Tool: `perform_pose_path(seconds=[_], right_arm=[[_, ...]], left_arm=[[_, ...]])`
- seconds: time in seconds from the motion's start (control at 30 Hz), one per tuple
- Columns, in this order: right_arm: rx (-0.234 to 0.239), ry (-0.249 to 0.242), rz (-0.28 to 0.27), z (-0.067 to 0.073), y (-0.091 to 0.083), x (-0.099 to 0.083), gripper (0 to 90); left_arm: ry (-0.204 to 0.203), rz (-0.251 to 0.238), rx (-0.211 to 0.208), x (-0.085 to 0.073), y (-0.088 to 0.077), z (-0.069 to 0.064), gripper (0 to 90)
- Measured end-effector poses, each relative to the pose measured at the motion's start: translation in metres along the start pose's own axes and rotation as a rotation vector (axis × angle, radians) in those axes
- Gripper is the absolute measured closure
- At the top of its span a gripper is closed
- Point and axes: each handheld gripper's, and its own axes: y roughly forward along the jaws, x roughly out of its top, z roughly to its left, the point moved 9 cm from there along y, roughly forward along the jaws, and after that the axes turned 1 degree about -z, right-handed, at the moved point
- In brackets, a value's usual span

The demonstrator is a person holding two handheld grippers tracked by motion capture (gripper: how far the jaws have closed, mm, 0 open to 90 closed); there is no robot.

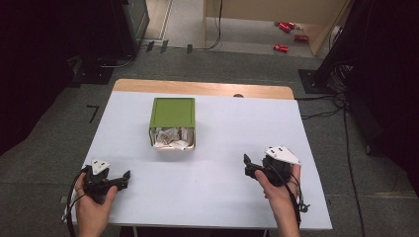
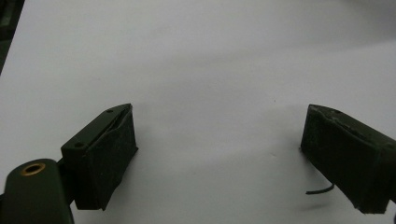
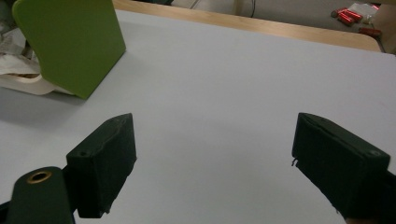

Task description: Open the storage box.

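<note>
Presently the green box [image 1: 172, 112], lying on its side with crumpled paper [image 1: 171, 138] spilling from the mouth that faces the person, is found near the middle of the counter [image 1: 222, 187], ahead of and between the two claws, its long axis running away from the person. The left claw [image 1: 126, 176] and the right claw [image 1: 245, 163] are both held low near the front edge, released and empty, jaws spread wide. Neither is judged clearly nearer; in the right gripper view the box [image 3: 70, 44] is seen ahead and to the left.
</note>
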Motion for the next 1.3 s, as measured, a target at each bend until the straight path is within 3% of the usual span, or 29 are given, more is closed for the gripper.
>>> perform_pose_path(seconds=[0.7, 1.3], right_arm=[[0.072, -0.047, 0.001, 0.05, 0.023, 0.015, 13.9], [0.124, -0.04, 0.005, 0.082, 0.041, 0.022, 13.9]], left_arm=[[-0.001, 0.0, -0.001, 0.0, 0.0, 0.0, 11.0], [-0.002, -0.001, -0.001, 0.0, 0.0, 0.0, 11.0]])
